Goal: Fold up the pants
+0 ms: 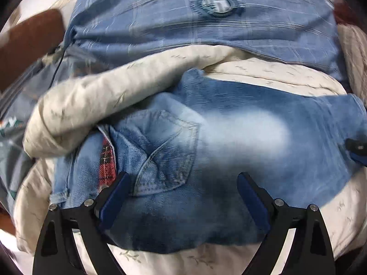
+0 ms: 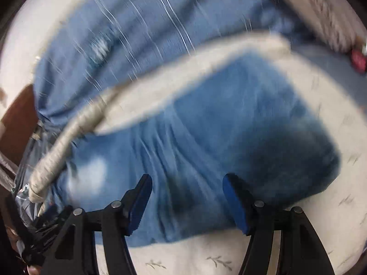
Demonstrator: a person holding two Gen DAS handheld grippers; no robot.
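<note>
Left tool hovers wide open over the folded jeans, its blue pads either side of the back pocket. The denim lies on a cream quilt; a red plaid lining peeks out beside the pocket. Blue pillow behind.

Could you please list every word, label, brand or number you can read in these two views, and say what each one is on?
No text can be read in either view.
Round emblem on the blue striped pillow: it bears light marks, too blurred to read.
Jeans, back pocket and red plaid lining: no lettering shows.
Cream bedding: a leaf print only, no words.
</note>
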